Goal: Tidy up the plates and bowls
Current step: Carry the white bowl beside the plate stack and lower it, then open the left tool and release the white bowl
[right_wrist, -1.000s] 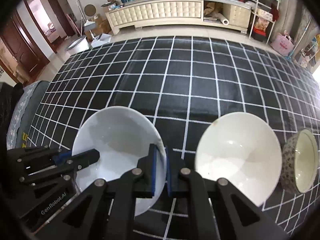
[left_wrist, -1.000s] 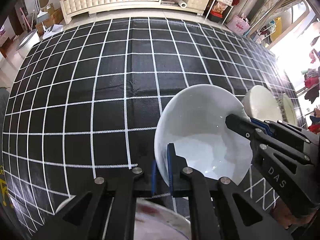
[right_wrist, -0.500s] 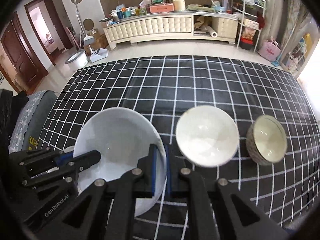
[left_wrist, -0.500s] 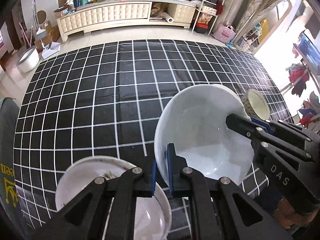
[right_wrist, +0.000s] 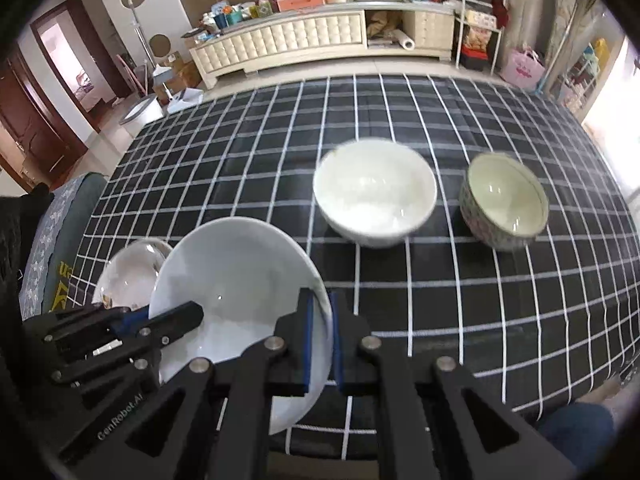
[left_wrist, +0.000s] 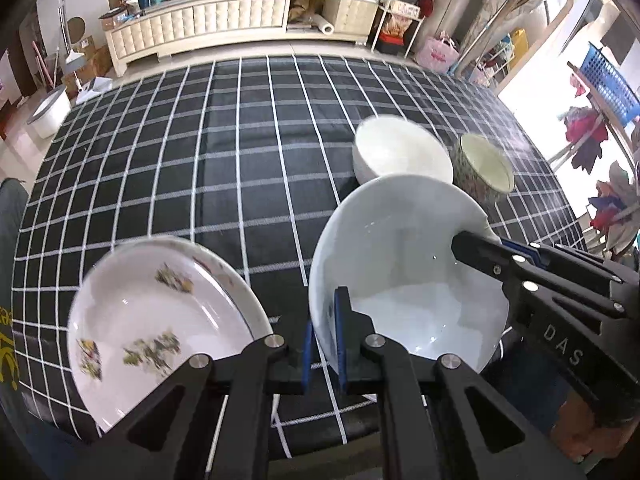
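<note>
Above the checked cloth [right_wrist: 440,288], both grippers, left [left_wrist: 323,344] and right [right_wrist: 320,344], are pinching opposite rims of one white plate [right_wrist: 236,280], fingers nearly closed.

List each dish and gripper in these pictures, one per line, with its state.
white plate: lifted, tilted, clamped at opposite rims by both grippers
left gripper: shut on its rim
right gripper: shut on its rim
patterned plate: on the cloth, empty
white bowl: upright, empty
patterned bowl: upright, empty
</note>
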{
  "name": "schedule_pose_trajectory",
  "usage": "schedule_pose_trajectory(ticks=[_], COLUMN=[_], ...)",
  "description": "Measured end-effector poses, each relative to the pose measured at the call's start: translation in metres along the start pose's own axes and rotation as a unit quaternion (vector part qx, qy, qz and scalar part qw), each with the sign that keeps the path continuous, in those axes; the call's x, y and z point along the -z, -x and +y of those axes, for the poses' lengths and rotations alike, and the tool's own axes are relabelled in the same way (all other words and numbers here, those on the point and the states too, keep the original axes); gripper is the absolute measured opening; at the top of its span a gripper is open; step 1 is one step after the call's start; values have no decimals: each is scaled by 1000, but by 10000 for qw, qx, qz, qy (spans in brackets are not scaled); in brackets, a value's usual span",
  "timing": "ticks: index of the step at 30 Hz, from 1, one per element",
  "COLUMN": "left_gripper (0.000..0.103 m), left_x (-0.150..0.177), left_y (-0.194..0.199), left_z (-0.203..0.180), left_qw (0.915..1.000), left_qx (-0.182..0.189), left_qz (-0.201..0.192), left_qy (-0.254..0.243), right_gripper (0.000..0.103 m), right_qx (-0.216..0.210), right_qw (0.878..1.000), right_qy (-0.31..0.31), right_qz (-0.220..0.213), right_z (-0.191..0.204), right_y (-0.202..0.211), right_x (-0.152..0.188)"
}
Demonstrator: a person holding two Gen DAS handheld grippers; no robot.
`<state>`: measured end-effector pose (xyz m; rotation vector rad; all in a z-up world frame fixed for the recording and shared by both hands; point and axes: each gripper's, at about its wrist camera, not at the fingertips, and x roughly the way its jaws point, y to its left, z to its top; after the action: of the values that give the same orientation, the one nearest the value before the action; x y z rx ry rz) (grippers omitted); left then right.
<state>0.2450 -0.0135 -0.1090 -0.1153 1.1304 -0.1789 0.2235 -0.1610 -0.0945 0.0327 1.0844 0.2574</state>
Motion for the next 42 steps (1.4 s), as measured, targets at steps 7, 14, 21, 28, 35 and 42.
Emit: schedule_pose_trajectory(ticks=[7,14,21,28,35,42], left_gripper=[8,8,8,9,25,38], left_x=[16,20,20,16,13,4], left_y=[-27,-47,-57,-55,-28,8], left_z=[-9,-10,-7,-3,-4,0], left_qw=[9994,9981,9978,9982,9986,9992], left_qx=[-56,-93,-73,-46,-337,-334], left_qz=[337,609,648,592,271,-157], left_qy=[-3,5,-77,-36,-297,-166], right_gripper=[11,11,12,13,45,67], right_qx=[-9,-65,-35,-36,300,683], right_qw=[9994,9975,9963,9956,9972,9975], right_qy=[-104,-249,-307,-359,-266,-179], right_qz=[317,660,800,870,625,49], right_z=[-10,-14,-19,-22,-22,-29], right_y=[-20,-40,-53,-54,-39,-2], right_x=[25,34,34,30,22,13])
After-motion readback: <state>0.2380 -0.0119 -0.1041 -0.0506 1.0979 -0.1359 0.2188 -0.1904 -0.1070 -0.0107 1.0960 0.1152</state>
